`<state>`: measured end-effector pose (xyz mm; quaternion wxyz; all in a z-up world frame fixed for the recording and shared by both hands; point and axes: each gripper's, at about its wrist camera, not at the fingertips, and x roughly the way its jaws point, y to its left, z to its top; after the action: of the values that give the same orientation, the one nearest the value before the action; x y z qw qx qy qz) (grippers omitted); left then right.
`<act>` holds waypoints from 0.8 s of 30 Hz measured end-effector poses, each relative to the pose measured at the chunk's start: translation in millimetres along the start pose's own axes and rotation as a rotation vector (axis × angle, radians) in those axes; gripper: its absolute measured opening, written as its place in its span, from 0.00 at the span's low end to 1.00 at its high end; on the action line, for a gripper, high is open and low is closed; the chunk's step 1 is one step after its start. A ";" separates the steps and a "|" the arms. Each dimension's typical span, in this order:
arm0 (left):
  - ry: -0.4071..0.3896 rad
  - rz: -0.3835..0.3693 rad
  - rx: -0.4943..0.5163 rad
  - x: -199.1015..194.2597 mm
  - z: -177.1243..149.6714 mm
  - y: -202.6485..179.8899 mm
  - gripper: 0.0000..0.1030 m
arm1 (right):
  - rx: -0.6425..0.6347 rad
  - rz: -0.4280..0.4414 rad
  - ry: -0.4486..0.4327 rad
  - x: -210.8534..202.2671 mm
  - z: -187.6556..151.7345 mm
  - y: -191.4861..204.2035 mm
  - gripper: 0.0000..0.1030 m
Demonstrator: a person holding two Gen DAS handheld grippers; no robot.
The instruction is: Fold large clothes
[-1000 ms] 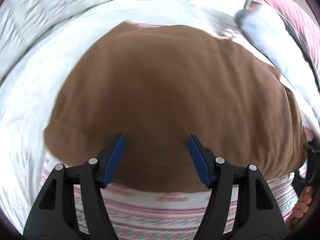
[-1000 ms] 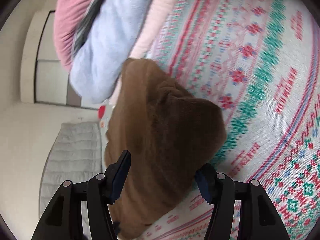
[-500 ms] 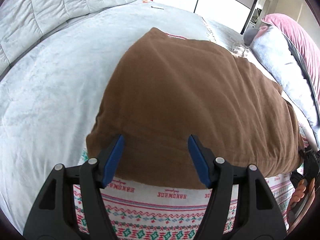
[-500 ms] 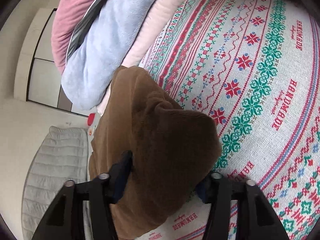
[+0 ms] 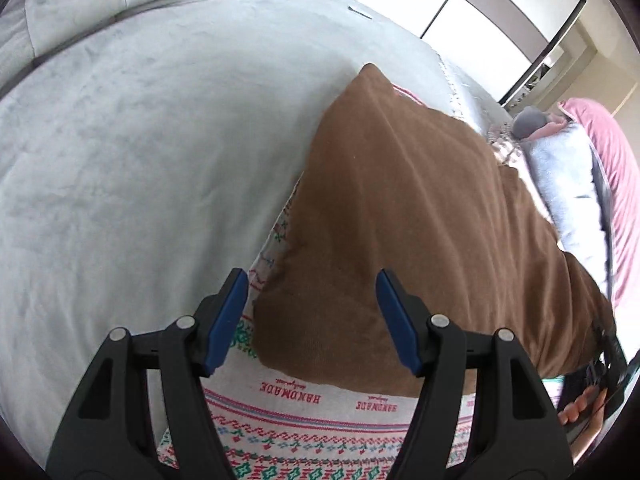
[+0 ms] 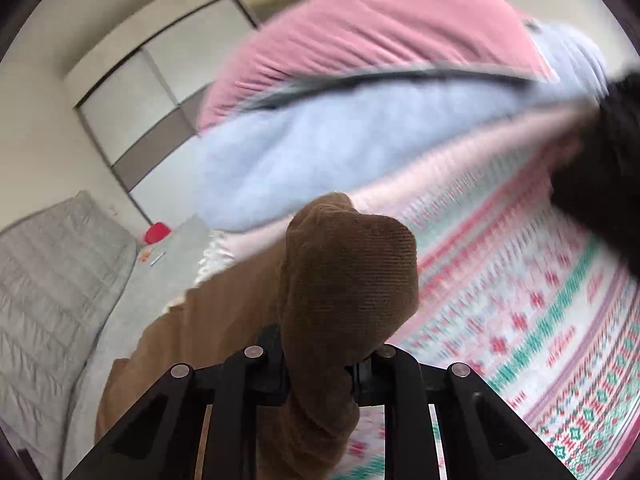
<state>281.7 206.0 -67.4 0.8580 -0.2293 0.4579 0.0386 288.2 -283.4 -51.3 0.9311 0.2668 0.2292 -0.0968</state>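
Observation:
A brown knit garment (image 5: 408, 232) lies on a patterned white, red and green cloth (image 5: 304, 420) spread over a grey bed. My left gripper (image 5: 310, 316) is open, its blue pads (image 5: 224, 320) straddling the garment's near left corner just above it. My right gripper (image 6: 320, 364) is shut on a bunched end of the brown garment (image 6: 348, 276) and holds it lifted above the patterned cloth (image 6: 540, 320). The right gripper and a hand show at the lower right of the left wrist view (image 5: 592, 396).
A pile of light blue (image 6: 320, 148) and pink bedding (image 6: 380, 28) lies beside the garment, also in the left wrist view (image 5: 572, 184). A grey quilt (image 6: 44, 280) and grey bedspread (image 5: 140, 152) lie left. A small red object (image 6: 157, 233) sits near the wardrobe doors (image 6: 132, 92).
My right gripper closed on the end of the brown garment and lifted it, swinging the view up. My left gripper shifted left toward the garment's left corner and stayed open.

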 end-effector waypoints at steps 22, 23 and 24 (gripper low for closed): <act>-0.095 -0.158 -0.297 -53.3 24.3 86.1 0.65 | -1.532 0.320 -0.081 -21.1 -324.8 313.7 0.20; -0.093 -0.162 -0.288 -53.9 24.6 85.2 0.65 | -1.504 0.336 -0.053 -20.5 -316.6 314.1 0.24; -0.089 -0.167 -0.275 -53.3 24.7 82.0 0.65 | -1.489 0.355 -0.023 -20.2 -308.0 314.4 0.25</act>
<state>247.2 297.3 -42.1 0.8382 -0.3799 0.3892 0.0394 250.1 148.2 -131.3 0.8691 -0.3995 0.1779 0.2313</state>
